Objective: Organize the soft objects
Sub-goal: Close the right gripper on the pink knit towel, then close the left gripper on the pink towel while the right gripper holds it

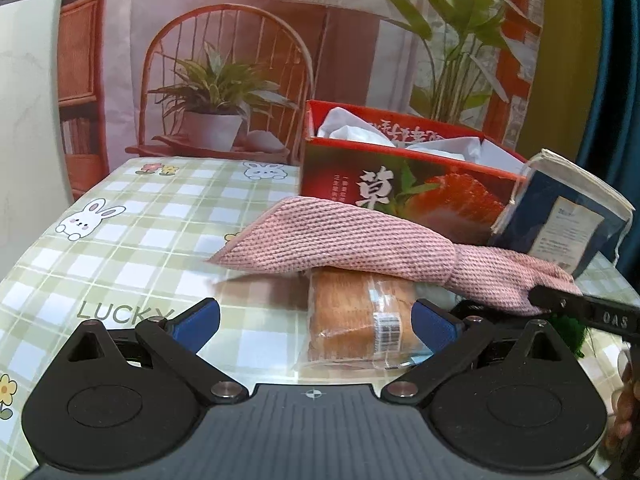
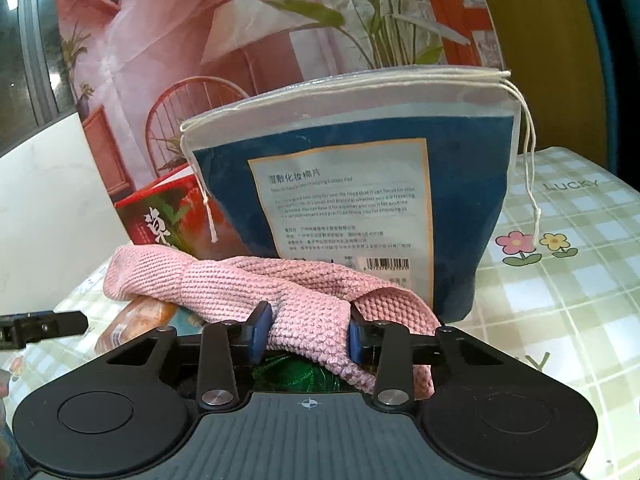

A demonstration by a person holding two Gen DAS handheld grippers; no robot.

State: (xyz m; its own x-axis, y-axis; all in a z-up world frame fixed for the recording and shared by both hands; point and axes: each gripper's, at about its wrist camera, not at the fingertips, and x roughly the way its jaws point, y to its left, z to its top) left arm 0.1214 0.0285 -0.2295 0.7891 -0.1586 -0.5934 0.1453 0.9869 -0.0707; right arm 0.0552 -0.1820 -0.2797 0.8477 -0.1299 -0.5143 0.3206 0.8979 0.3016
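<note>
We see a pink knitted cloth (image 2: 256, 284) draped over a wrapped bread loaf (image 1: 356, 316) on the table, one end bunched and pinched. Behind it a blue drawstring pouch (image 2: 360, 184) of cotton pads stands upright.

I read "LUCKY" on the checked tablecloth (image 1: 160, 232), "Cotton Pad" (small print) on the blue pouch (image 2: 460, 200), "草" on the red box (image 1: 400, 184).

Right gripper (image 2: 308, 334) jaws pinched on pink cloth (image 2: 240, 284); left gripper (image 1: 316, 322) jaws spread wide, holding nothing.
</note>
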